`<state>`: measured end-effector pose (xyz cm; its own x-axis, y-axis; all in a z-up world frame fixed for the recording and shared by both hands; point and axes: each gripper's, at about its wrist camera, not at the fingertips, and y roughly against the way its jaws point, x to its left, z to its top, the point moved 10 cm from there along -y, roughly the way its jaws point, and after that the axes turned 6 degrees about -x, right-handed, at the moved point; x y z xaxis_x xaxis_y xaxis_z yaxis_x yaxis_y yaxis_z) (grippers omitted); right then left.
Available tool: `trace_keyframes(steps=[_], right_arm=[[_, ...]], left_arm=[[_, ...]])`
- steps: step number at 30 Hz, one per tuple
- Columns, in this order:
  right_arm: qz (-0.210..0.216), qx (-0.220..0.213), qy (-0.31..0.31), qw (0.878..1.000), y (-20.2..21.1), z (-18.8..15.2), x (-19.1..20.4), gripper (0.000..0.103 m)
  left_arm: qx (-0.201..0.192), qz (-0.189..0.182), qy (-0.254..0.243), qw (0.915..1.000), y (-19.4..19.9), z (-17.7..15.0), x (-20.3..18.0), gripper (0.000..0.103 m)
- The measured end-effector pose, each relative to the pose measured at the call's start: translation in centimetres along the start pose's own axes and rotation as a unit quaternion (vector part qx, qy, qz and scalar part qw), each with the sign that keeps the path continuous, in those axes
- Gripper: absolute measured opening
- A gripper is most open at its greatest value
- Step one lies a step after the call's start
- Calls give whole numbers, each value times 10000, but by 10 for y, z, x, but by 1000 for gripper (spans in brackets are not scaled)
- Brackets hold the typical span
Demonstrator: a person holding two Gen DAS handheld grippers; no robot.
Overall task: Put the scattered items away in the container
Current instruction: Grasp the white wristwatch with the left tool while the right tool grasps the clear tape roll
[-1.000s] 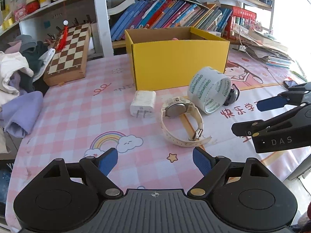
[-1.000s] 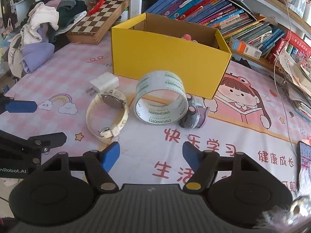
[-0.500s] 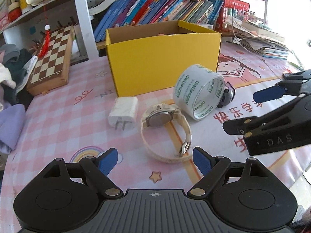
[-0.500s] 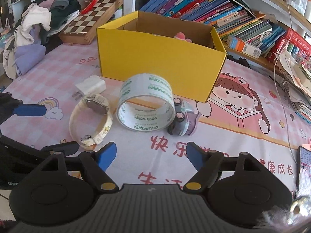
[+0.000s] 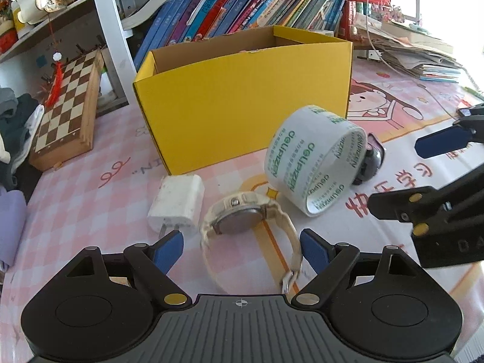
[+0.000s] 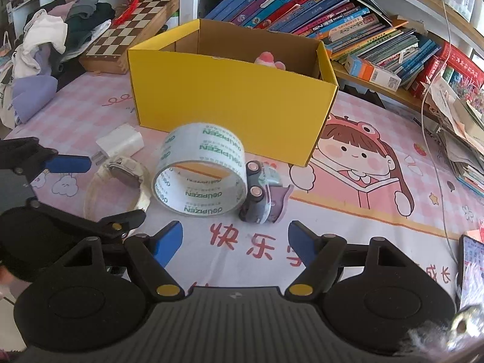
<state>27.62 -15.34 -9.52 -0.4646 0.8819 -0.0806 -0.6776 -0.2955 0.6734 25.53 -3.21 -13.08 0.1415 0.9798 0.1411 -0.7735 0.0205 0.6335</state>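
A yellow cardboard box (image 5: 242, 103) stands open on the pink mat; it also shows in the right wrist view (image 6: 230, 103), with a pink plush (image 6: 267, 60) inside. In front of it lie a white charger (image 5: 177, 205), a cream wristwatch (image 5: 242, 227), a tape roll (image 5: 311, 163) on its edge and a small toy car (image 6: 260, 195). My left gripper (image 5: 242, 249) is open, its fingers on either side of the watch strap. My right gripper (image 6: 234, 243) is open and empty, just short of the tape roll (image 6: 201, 172) and the car.
A folded chessboard (image 5: 68, 112) lies at the left, with a pile of clothes (image 6: 48, 39) beyond it. Shelves of books (image 6: 317, 21) run behind the box. Stacked papers (image 5: 417, 54) sit at the right. A phone (image 6: 470, 272) lies at the mat's right edge.
Both grippers have moved forward toward the items. The left one has closed in on the watch; the right one is nearer the tape roll. Nothing on the mat has moved.
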Motion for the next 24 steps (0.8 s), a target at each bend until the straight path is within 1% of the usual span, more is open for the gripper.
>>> trace_keyframes(steps=[2, 4, 7, 11, 13, 14, 16, 20, 24], right_arm=[[7, -3, 15, 10000, -2, 1, -1, 75], [9, -4, 21, 10000, -4, 3, -3, 73], [-1, -28, 16, 10000, -7, 6, -6, 71], [-75, -41, 64, 9999, -13, 12, -8, 66], [-119, -1, 116, 9999, -18, 13, -8, 58], [-124, 18, 130, 9998, -20, 14, -8, 57], [-102, 32, 128, 9999, -23, 15, -7, 52], [-19, -34, 203, 9998, -27, 21, -1, 49], [56, -78, 238, 9997, -31, 26, 4, 42]], left_arm=[[31, -7, -39, 10000, -5, 0, -1, 81], [71, -37, -79, 9999, -7, -3, -3, 68], [81, -42, -144, 9999, -4, -6, -3, 65], [145, -75, -39, 9999, 1, -10, 4, 64], [182, -55, 15, 9998, 4, -13, 8, 63], [201, -51, 57, 9998, 6, -15, 10, 63], [239, -43, 140, 9996, 11, -18, 15, 63], [308, -64, 373, 9988, 21, -27, 24, 63], [367, -61, 534, 9979, 31, -35, 30, 63]])
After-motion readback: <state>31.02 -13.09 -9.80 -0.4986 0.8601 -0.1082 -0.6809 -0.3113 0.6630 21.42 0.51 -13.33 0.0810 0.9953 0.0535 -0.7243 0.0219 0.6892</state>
